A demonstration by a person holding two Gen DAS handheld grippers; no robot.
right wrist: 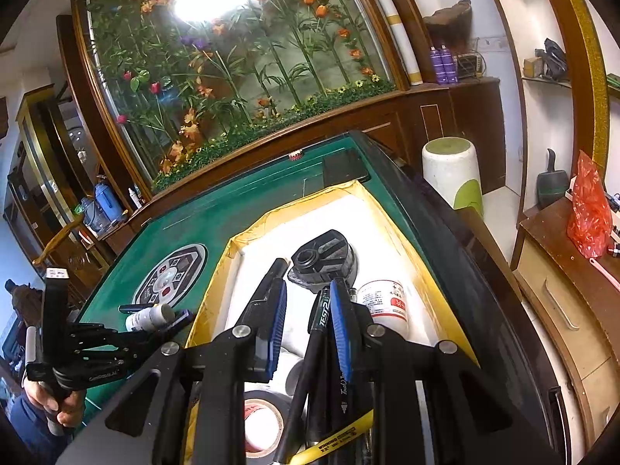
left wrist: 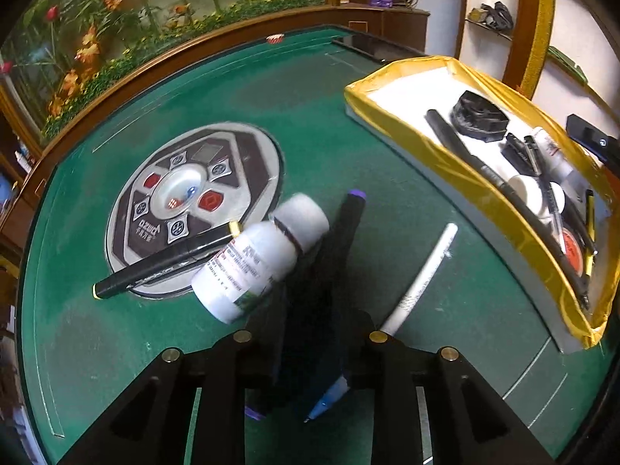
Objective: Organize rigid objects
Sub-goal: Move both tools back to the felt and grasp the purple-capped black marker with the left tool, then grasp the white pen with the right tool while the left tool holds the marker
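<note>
**Left jaws over the marker, tray off to the right**

Green felt covers the table (left wrist: 271, 89), with a round control panel (left wrist: 193, 209) sunk in its middle and a flower mural behind the far edge.

From the left wrist view, my left gripper (left wrist: 310, 329) points steeply down at a dark marker (left wrist: 348, 224) with a purple cap. The marker's long axis runs almost straight away from me, in line with the fingers. The jaws are nearly closed and the marker's near end sits between them, but blur and shadow keep me from telling whether the pads press on it. Touching its left side lies a white bottle (left wrist: 259, 259), tilted toward the panel, and a black pen (left wrist: 162, 263) lies across the panel's near rim. A white pen (left wrist: 422, 275) lies just to the right. The yellow-lined tray (left wrist: 438, 162) sits at the table's right edge, already holding pens, bottles and a black cap.

From the right wrist view, my right gripper (right wrist: 306, 321) hangs over the tray (right wrist: 217, 290), jaws narrow. A black pen (right wrist: 321, 333) stands against the right finger, but I cannot tell whether it is clamped. The left gripper (right wrist: 116, 341) is plainly the nearer one to the loose items; I judge its next move is a carry rightward to the tray.
</note>
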